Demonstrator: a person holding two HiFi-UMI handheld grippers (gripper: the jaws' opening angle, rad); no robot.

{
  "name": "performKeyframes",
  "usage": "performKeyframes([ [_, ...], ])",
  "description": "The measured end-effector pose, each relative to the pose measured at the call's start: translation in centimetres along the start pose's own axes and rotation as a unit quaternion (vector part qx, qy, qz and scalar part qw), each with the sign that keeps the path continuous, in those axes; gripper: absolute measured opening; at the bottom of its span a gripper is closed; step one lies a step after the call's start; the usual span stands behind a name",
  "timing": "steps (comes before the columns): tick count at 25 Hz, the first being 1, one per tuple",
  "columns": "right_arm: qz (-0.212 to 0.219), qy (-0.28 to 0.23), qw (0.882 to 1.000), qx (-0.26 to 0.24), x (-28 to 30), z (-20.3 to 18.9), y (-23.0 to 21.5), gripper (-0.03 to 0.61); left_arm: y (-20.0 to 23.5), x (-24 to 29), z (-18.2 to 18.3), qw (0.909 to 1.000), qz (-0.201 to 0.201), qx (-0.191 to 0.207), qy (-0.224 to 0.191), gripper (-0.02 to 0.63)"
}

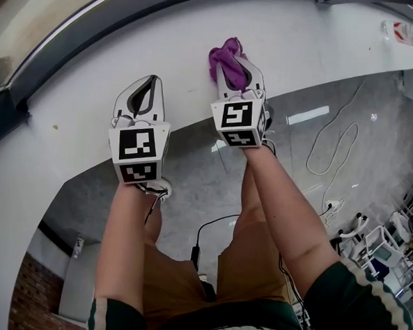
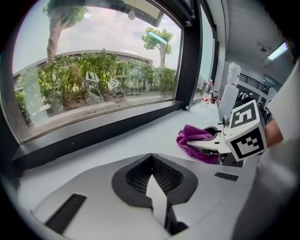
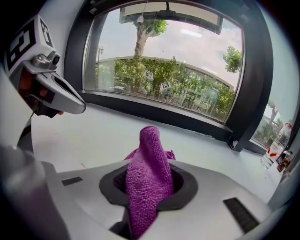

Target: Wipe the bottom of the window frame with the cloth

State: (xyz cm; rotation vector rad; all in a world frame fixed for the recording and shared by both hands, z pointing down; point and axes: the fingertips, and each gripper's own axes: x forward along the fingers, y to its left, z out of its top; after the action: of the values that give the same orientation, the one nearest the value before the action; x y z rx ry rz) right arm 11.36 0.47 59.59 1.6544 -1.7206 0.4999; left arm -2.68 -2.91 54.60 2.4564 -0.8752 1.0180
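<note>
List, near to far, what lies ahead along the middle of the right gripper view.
purple cloth → white sill → black bottom of the window frame → hedge outside the glass

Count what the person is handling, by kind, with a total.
grippers: 2, the left gripper and the right gripper
cloth: 1
Total: 3
</note>
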Motion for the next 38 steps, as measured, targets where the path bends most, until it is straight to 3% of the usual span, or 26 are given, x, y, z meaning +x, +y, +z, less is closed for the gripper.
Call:
performKeyframes([
  [16, 0.042, 0.009, 0.999, -0.011, 0.6, 2.2, 7.3, 0.081, 3.6, -2.2, -4.8, 0.999, -0.011, -0.01, 0.042, 0.009],
  [38, 0.105, 0.005, 0.993, -0.053, 1.7, 6.5, 20.0, 0.081, 11.4, -7.9, -9.2, 0.9974, 0.033, -0.043, 0.048, 0.009],
])
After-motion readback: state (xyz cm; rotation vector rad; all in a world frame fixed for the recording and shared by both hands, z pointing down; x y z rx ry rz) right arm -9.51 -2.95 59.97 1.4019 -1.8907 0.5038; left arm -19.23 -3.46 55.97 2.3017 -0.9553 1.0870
